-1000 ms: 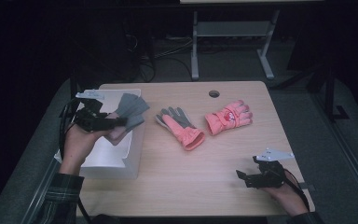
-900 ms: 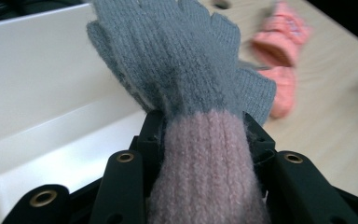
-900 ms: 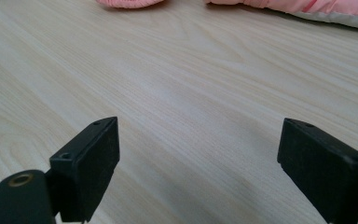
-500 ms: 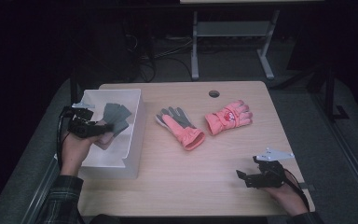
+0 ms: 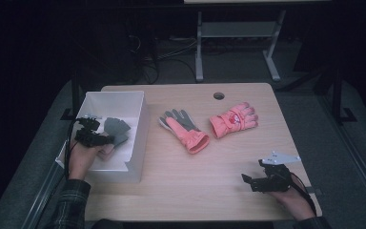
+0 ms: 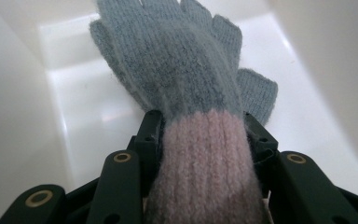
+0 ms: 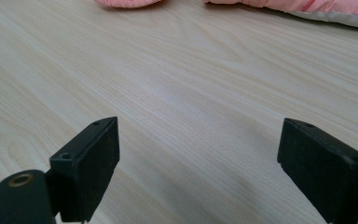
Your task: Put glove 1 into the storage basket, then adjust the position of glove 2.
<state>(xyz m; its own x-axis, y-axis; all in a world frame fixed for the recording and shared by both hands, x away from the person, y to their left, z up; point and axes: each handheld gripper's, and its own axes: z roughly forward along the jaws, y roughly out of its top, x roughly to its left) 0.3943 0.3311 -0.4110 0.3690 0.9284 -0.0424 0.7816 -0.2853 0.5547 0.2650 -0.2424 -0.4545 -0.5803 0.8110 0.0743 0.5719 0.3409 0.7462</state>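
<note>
Knit glove (image 6: 182,93), grey with a dusty pink cuff, is pinched by that cuff between the jaws of the left gripper (image 5: 106,139), and it's down inside the white bin (image 5: 138,136) at the left side of the table (image 5: 228,191). From the left gripper view the grey fingers (image 6: 214,32) fan out away from the jaws over the bin's white floor, walls rising on both sides. Right gripper (image 5: 248,180) sits near the table's front right edge with its jaws spread wide and just bare wood between them, so not holding anything. Two pink ski gloves lie mid-table, well apart from both grippers: one palm up with grey fingers (image 5: 183,129), the other (image 5: 233,119) just to its right
</note>
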